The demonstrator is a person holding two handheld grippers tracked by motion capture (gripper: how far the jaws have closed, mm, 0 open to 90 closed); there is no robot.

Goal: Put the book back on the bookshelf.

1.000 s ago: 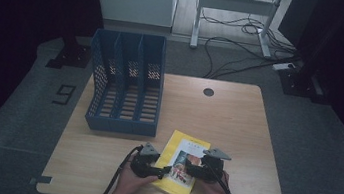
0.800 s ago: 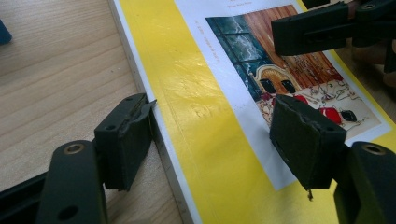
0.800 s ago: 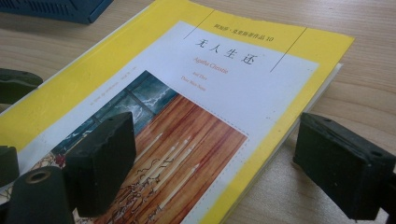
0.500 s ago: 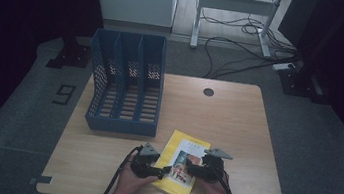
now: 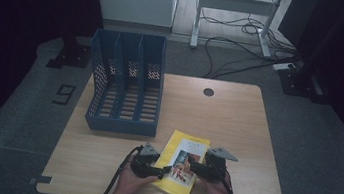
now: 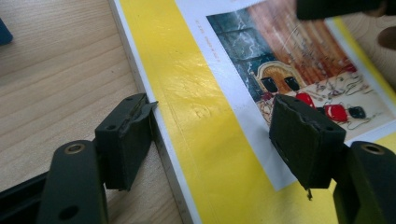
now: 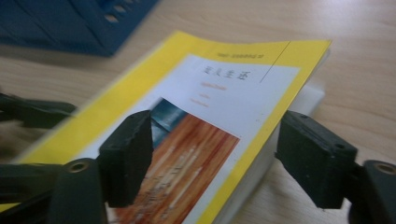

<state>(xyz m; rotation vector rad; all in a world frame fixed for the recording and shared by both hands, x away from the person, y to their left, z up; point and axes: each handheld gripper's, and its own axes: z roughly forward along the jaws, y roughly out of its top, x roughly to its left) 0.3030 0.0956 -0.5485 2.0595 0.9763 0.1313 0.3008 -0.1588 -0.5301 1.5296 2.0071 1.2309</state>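
right fingers [image 7: 212, 158] have been closing astride the book's [image 7: 219, 107] edge.

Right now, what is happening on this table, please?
A person works on a yellow paperback book that lies flat near the front edge of the light wooden table. The left claw straddles the book's left edge, one jaw on the table and one above the cover, not gripping. The right claw straddles the opposite edge; its jaws have just been closing, but do not yet press. A blue plastic file organiser stands behind.
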